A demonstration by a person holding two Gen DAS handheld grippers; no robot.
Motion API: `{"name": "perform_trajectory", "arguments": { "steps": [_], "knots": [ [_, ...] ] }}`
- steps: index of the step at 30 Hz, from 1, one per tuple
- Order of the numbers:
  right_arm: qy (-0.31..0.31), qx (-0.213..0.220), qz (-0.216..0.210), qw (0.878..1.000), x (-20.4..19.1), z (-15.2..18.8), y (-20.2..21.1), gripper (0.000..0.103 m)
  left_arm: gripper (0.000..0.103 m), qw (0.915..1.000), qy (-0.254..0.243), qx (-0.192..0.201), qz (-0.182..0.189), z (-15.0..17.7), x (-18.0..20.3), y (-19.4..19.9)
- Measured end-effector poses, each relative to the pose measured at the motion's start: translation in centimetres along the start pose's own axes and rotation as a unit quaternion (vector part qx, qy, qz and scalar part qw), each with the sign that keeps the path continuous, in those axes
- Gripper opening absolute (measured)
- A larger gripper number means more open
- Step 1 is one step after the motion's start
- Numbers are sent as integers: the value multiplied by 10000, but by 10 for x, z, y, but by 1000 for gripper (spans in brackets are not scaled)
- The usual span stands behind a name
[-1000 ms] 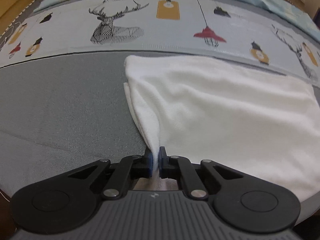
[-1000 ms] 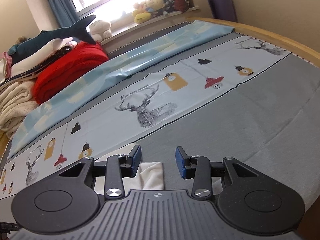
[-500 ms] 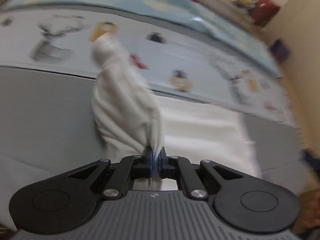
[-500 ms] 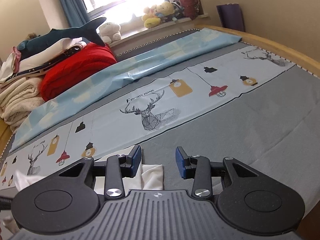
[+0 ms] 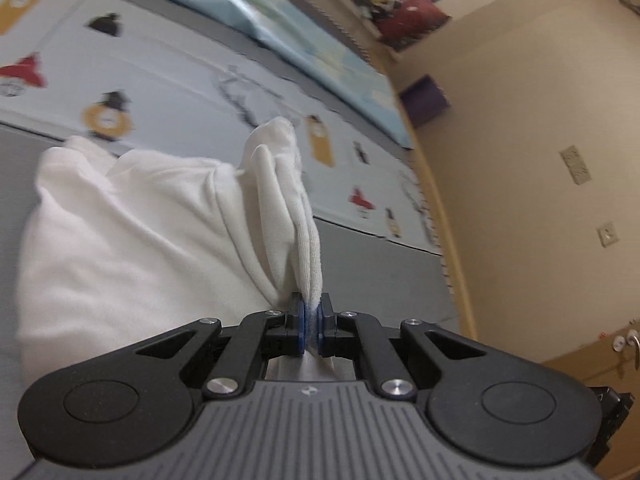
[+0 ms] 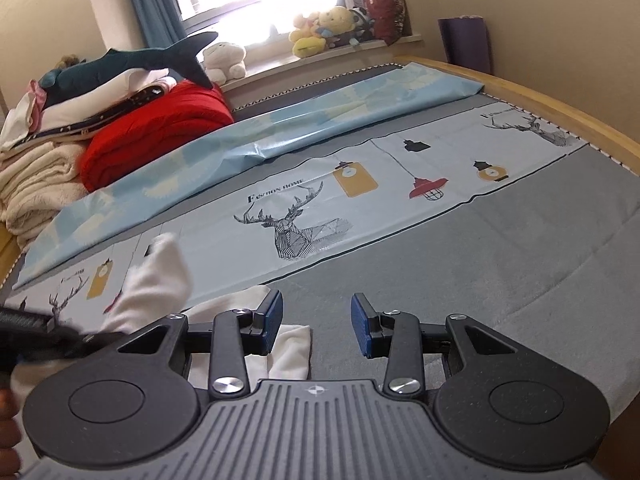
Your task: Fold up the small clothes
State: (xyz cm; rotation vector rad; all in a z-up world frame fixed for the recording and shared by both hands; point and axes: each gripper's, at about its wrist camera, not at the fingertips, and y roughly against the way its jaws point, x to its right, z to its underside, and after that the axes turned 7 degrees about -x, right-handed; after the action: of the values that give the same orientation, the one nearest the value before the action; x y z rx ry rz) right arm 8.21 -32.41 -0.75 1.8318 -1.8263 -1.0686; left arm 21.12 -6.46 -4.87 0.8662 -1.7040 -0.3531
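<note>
Left tool (image 5: pixel 311 330) is clamped on a bunched edge of the white garment (image 5: pixel 132 240), pads pinched tight with fabric pleated up between them; that corner is lifted off the bed (image 5: pixel 380 276) and carried across the rest of the cloth. Right tool (image 6: pixel 316 326) has its jaws apart and holds nothing, hovering low over the grey bedsheet (image 6: pixel 500 264), with the near edge of the white garment (image 6: pixel 288 350) lying just under and beside its left finger. The raised part of the cloth also shows at the left of the right wrist view, blurred. Progress call: mid first fold, early in the task. The lifted flap is not yet laid down, the body of the garment lies rumpled rather than flat, and no finished crease is visible. Left to do, as I read it: lay the flap over, smooth it, likely another fold or two. Can't tell what kind of garment it is; it reads as a plain white knit. Containers: none in view. Nearest thing to storage is the stack of folded blankets (image 6: pixel 40 184) and the red quilt (image 6: pixel 160 136) at the head of the bed, well apart from the work.
</note>
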Motion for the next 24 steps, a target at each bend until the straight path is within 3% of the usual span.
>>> {"name": "perform_trajectory", "arguments": {
  "steps": [2, 4, 5, 8, 11, 16, 21, 24],
  "knots": [
    [90, -19, -4, 10000, -3, 0, -1, 39, 8, 9996, -24, 89, 282, 0, 7, -5],
    [143, -36, -30, 9999, -5, 0, -1, 39, 22, 9983, 51, 87, 571, -3, 6, -4],
    [145, -53, -55, 9999, -5, 0, -2, 39, 31, 9985, 20, 125, 537, -3, 5, 2],
    [110, -91, -132, 9998, -8, 1, -3, 39, 31, 9995, -121, 291, -50, -8, -4, 19],
    [-12, -295, -387, 9988, -10, 2, -9, 40, 31, 9976, -154, 141, -663, -9, -20, 33],
    [-27, -1393, -866, 9864, -25, 12, -42, 41, 31, 9818, -826, -393, -1663, 4, -33, 38],
    [585, -2551, -522, 9637, -55, 36, -80, 41, 31, 9703, -1191, -574, -2024, 23, -40, 48],
    [887, -2896, -306, 9525, -67, 51, -89, 41, 31, 9685, -1193, -592, -2104, 27, -44, 52]
  ]
}}
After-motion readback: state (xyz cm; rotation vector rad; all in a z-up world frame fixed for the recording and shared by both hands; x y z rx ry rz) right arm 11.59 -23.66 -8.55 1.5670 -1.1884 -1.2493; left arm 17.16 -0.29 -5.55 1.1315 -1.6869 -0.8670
